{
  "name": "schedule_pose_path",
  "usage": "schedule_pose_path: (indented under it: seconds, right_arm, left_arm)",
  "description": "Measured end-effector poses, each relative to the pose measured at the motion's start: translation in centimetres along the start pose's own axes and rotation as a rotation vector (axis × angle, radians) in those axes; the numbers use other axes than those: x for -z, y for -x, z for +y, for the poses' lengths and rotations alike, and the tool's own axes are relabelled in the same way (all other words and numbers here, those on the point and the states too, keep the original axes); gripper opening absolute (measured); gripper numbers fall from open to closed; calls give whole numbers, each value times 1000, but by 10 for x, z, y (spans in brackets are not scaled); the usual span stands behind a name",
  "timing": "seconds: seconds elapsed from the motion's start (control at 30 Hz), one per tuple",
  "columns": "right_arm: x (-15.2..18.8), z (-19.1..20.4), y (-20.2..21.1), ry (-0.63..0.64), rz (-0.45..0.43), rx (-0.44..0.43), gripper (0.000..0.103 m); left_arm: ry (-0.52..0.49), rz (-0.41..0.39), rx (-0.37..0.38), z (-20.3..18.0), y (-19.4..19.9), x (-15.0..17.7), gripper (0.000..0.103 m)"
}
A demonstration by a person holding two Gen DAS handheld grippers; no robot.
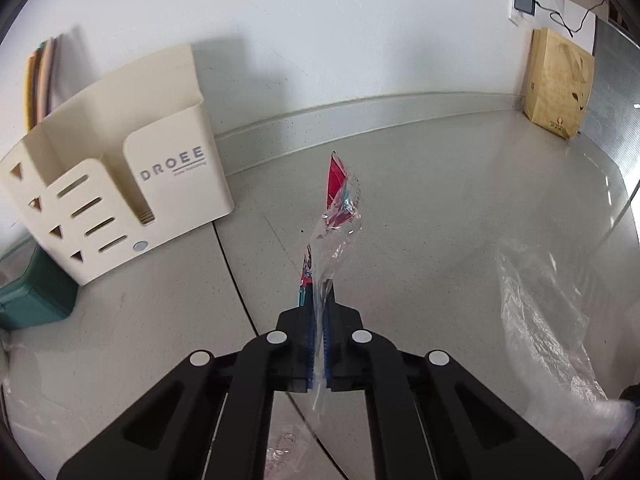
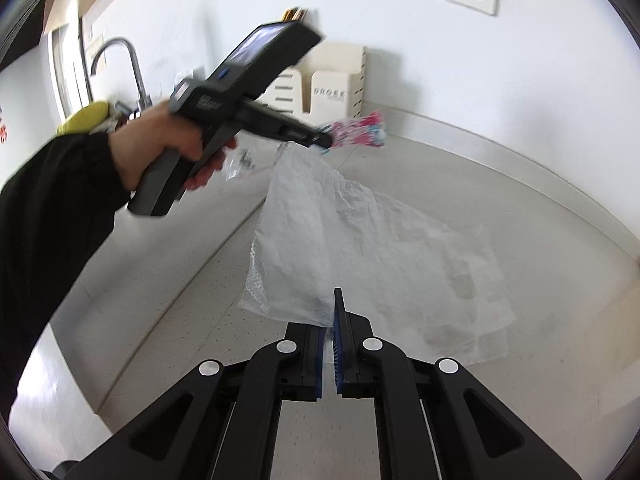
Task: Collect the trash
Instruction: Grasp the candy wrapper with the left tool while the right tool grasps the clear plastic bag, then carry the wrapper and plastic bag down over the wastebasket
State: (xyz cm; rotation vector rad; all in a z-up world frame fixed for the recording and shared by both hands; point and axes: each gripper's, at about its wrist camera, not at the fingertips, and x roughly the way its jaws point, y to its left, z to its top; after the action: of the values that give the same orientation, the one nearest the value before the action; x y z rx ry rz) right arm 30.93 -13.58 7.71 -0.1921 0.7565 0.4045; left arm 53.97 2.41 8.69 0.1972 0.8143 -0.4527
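White wall and a pale speckled surface (image 1: 440, 200) fill both views, with a cream slotted plastic organiser box (image 1: 120, 192) standing against the wall at the back and a brown paper bag (image 1: 558, 88) well apart in the far corner.

Largest of the task's things is the thin translucent white plastic bag (image 2: 360, 240), partly lying on the surface and partly lifted. One edge of it is pinched in the right tongs (image 2: 330, 344), whose blue pads are closed almost together on the film; another corner rises toward the left tongs. Smaller is the red, pink and clear crinkled plastic wrapper (image 1: 340, 200), off the surface, sticking out forward from the left tongs (image 1: 318, 344), which are squeezed narrow on its tail. From the right wrist view a person's hand (image 2: 160, 148) in a dark sleeve holds that tool above the bag's raised corner. Whether the left tongs also catch the bag film I cannot tell.

The step in hand looks like getting the wrapper into the bag. To do it well, I would judge the right tongs should keep their pinch and pull the bag's mouth open and taut. The left should carry the wrapper over the opening, low and well inside, before letting go, since so light a piece may cling to the pads or drift aside.
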Motion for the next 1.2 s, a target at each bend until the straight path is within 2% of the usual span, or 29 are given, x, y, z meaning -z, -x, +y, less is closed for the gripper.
schedule_pose_path:
  seconds: [0.13, 0.23, 0.33, 0.5, 0.7, 0.83, 0.93, 1.03, 1.2]
  right_arm:
    - [10, -3, 20, -37, -35, -11, 8]
    - [22, -3, 40, -48, -72, -7, 8]
    - [29, 2, 50, -57, -101, -9, 8]
    - [46, 7, 61, -89, -119, -23, 8]
    - [85, 30, 102, -96, -141, -23, 8]
    - [105, 48, 123, -93, -157, -20, 8]
    - [119, 60, 135, -92, -165, -24, 8]
    - [136, 72, 145, -87, -160, -42, 8]
    - [166, 93, 155, -82, -144, -69, 8]
  left_arm:
    - [27, -38, -23, -10, 31, 18, 3]
    - [40, -97, -79, -26, 62, 37, 3]
    - [45, -115, -111, -44, 86, 56, 3]
    - [60, -165, -97, -79, 135, 96, 3]
    - [10, -188, -96, -140, 184, 146, 3]
    - [20, -208, -86, -168, 214, 181, 3]
    - [43, -235, -100, -186, 234, 211, 3]
    - [22, -273, -164, -208, 253, 243, 3]
    - [87, -244, -125, -224, 270, 288, 3]
